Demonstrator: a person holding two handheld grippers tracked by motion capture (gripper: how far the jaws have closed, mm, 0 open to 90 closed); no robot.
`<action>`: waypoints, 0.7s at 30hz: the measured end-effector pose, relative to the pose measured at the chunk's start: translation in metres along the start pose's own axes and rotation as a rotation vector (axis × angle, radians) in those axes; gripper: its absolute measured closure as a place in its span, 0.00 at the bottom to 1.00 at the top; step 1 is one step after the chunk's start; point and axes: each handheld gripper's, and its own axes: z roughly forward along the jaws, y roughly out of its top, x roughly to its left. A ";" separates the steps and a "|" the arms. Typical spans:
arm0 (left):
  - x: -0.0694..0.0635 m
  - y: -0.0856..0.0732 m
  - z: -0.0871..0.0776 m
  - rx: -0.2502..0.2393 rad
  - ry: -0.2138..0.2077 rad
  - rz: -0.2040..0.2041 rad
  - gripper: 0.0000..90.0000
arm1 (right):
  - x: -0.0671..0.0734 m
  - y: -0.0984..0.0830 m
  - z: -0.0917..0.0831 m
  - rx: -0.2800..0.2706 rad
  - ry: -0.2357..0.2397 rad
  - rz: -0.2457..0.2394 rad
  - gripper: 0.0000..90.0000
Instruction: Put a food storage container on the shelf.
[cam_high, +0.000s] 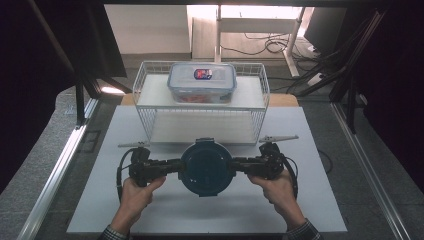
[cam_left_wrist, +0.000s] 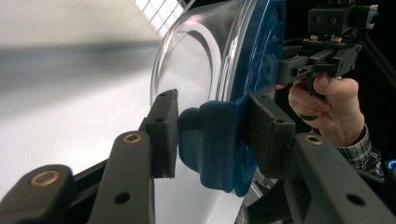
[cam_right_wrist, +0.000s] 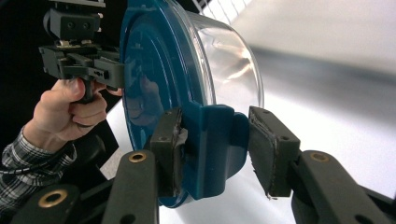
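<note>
Container (cam_high: 205, 168), round, clear-walled with a blue lid, hangs between the two tools in front of the white wire rack (cam_high: 145, 87). In the high view the left gripper (cam_high: 172, 166) meets it at nine o'clock and the right gripper (cam_high: 239, 165) at three o'clock, so the line through both grips runs straight across the table. Each tool is clamped on a blue lid latch: in the left gripper view the latch (cam_left_wrist: 212, 142) sits between the pads, one pad pressed on the lid side; the right gripper view shows the opposite latch (cam_right_wrist: 215, 149) with one pad tight against it and the other just beside it. From the container the rack lies at twelve o'clock, its lower shelf (cam_high: 200, 129) bare and its top shelf bearing a rectangular food box (cam_high: 202, 81). Both hands look equally near the rack, so any forward carry would likely need them to travel together, keeping that crosswise line level and the bowl from swinging on its latches.
</note>
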 end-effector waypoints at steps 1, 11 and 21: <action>-0.002 0.005 -0.001 -0.003 0.000 0.007 0.63 | 0.001 0.005 -0.002 -0.006 0.000 -0.003 0.63; -0.021 0.066 -0.013 -0.025 0.014 0.058 0.63 | 0.013 0.057 -0.019 -0.059 0.002 -0.036 0.63; -0.034 0.116 -0.027 -0.049 0.007 0.088 0.63 | 0.027 0.109 -0.032 -0.098 -0.003 -0.073 0.63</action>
